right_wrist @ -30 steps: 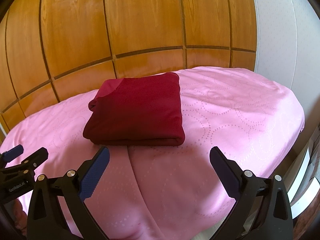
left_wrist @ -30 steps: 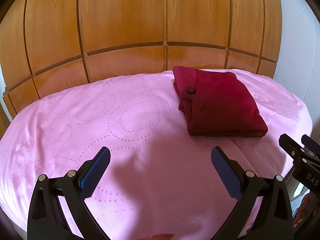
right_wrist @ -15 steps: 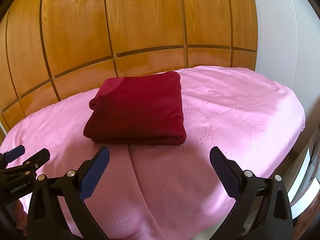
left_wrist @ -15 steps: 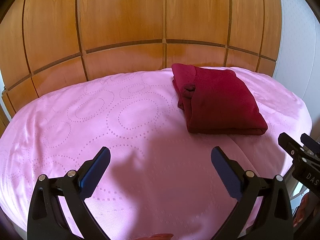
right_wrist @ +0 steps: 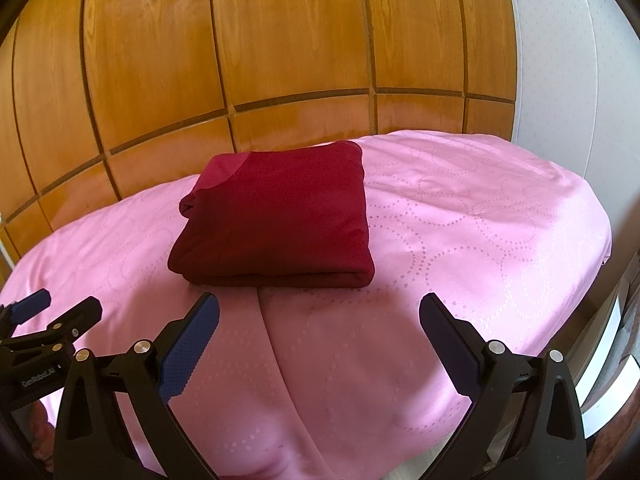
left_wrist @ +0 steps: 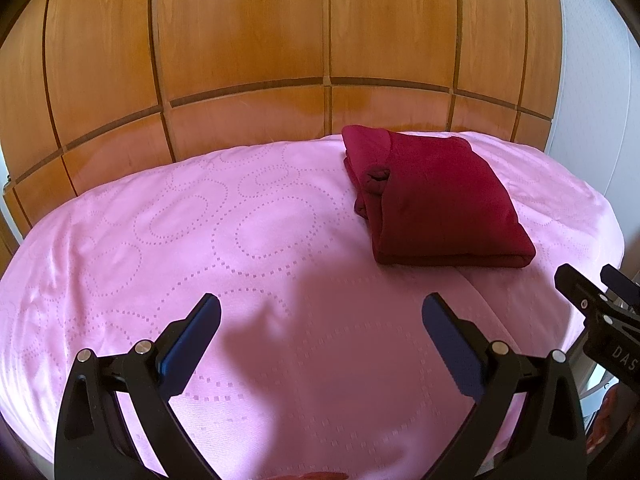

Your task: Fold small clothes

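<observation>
Left wrist view first: we see our left tool (left_wrist: 320, 316) with its two blue-padded fingers spread wide and nothing between them, hovering over a bed (left_wrist: 168, 248) covered in pink sheeting with dotted ring patterns. A dark red folded garment (left_wrist: 436, 200) lies on the sheet ahead and to the right, well apart from the fingers, near the wood-panelled wall (left_wrist: 248, 40). From this side its left edge shows bunched layers and a small tucked lump, while its near edge is a clean thick fold. The other tool's tips peek in at the right border. Right wrist view next: our right tool (right_wrist: 319, 314) is likewise spread wide and holding nothing, and the garment (right_wrist: 280, 212) sits just beyond and slightly left of its fingers, not touching them. A lighter red patch shows at its far left corner. The bundle looks roughly square, only a little longer front to back than across, with the thick folded edge facing us and the loose layers toward the left. We judge it soft, light and limp, likely to sag and spill open if lifted by one corner. Gripping the near folded edge at both ends, or sliding fingers beneath it, seems safest.
</observation>
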Demonstrator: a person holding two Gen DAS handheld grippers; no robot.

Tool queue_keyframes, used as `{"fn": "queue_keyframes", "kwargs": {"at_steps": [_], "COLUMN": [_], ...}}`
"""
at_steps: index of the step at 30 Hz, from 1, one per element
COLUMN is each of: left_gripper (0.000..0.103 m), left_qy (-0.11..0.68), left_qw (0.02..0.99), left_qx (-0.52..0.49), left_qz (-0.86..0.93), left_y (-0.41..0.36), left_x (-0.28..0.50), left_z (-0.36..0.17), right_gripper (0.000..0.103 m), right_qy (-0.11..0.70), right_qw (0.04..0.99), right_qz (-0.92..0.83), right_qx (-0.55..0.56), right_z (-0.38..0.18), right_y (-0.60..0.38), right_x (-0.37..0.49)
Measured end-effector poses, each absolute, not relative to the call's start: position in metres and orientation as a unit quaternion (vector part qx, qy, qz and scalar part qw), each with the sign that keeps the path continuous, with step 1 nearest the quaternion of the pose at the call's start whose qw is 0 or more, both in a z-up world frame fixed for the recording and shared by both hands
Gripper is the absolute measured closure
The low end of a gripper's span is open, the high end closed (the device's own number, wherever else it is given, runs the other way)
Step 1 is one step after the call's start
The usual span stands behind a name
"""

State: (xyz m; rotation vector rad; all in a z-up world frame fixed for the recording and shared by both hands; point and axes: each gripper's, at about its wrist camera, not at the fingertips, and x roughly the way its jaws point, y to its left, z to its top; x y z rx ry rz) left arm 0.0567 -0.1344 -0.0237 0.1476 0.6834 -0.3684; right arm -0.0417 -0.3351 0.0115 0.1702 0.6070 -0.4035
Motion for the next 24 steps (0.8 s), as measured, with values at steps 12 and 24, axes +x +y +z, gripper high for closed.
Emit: {"fn": "queue_keyframes", "kwargs": {"at_steps": [12,24], "left_gripper": [0.002,0.003], "left_qy": [0.344,0.352], "left_qw": [0.916,0.914], "left_qx": [0.067,0.069], "left_qz": [-0.193,-0.19], "left_y": [-0.1367,-0.1392], "left_x": [0.0578,0.0591], "left_z": [-0.0248,-0.0294], "right_gripper": [0.004,0.004], "right_qy": [0.299,0.303], "right_qw": [0.93,0.929], "right_qz": [-0.194,-0.194], "right_qx": [0.085,0.087], "right_z": [0.0095,0.0074], "right_y": [-0.3361,-0.3369], "right_x": [-0.0405,-0.0407]}}
